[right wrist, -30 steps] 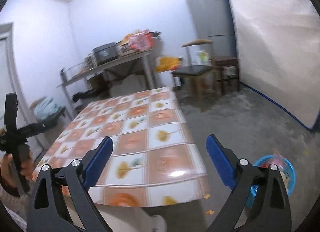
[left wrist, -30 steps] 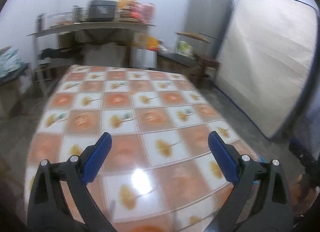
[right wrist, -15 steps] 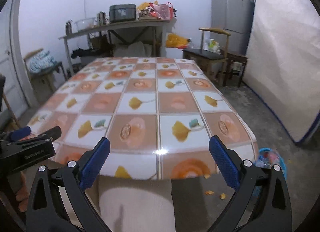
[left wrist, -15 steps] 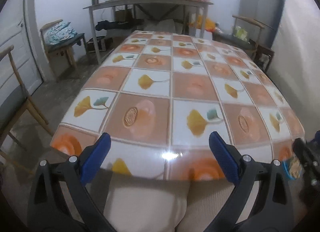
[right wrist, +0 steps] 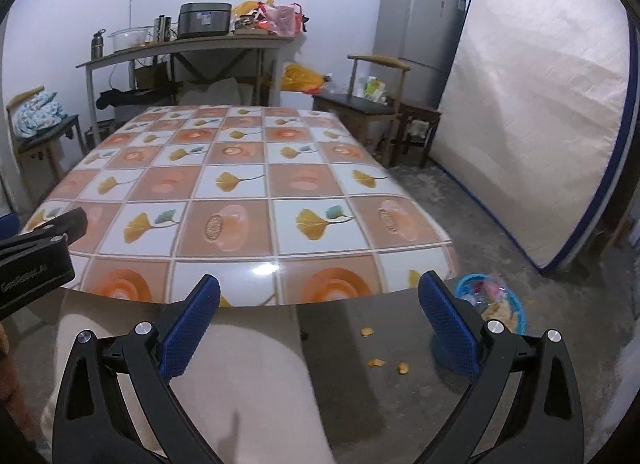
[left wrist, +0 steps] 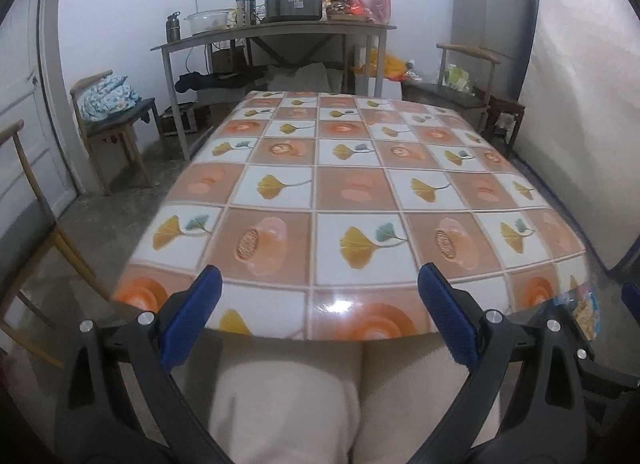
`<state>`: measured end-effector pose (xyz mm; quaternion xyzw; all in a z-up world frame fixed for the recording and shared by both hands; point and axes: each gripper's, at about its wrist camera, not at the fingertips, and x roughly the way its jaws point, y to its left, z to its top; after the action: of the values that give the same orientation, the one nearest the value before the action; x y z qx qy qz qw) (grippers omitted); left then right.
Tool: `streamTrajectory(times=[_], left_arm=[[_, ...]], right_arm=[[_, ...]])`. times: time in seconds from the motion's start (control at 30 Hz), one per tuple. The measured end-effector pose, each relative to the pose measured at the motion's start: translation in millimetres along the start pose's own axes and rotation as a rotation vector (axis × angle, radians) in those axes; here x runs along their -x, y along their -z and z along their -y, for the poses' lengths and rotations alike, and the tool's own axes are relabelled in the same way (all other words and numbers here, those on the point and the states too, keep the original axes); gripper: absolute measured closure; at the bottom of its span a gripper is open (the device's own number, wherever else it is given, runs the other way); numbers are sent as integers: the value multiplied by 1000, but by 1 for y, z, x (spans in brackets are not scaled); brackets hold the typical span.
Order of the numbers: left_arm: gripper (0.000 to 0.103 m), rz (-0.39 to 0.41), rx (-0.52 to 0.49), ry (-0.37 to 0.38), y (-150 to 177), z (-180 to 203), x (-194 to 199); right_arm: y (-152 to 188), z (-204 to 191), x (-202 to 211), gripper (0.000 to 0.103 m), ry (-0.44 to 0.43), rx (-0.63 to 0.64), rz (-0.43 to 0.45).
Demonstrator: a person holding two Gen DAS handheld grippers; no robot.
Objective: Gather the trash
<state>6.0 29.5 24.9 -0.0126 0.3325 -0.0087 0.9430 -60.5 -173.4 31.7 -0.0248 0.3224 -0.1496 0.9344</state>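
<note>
Orange scraps point(right wrist: 378, 362) lie on the concrete floor at five o'clock in the right wrist view, just beside the blue bin point(right wrist: 516, 306) of rubbish. Left gripper point(left wrist: 320, 324) and right gripper point(right wrist: 319, 320) both spread wide, holding nothing, above the tablecloth point(left wrist: 352, 188). Risk: small crumbs may slip between flat pads or crumble under pressure.

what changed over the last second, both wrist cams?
Both grippers pulled back from over the table toward the person's lap. One second ago the left gripper looked across the tabletop and the right gripper looked from its right corner; now both face its near edge. Nothing was gripped or released: both jaws stay open and empty. The blue bin and the orange scraps on the floor have not moved.
</note>
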Motion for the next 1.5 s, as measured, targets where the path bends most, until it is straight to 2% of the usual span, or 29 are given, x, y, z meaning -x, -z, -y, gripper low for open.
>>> streamTrajectory(times=[0.1, 0.23, 0.87, 1.5], left_arm=[[8, -2, 0, 25, 10, 7, 3], [8, -13, -59, 40, 17, 22, 3], [8, -67, -147, 87, 20, 51, -15], [8, -52, -166, 105, 15, 58, -9]], right_arm=[[0, 6, -1, 6, 0, -15, -9], [2, 14, -3, 6, 8, -28, -23], [11, 41, -22, 6, 62, -82, -76], [8, 47, -24, 6, 63, -104, -76]])
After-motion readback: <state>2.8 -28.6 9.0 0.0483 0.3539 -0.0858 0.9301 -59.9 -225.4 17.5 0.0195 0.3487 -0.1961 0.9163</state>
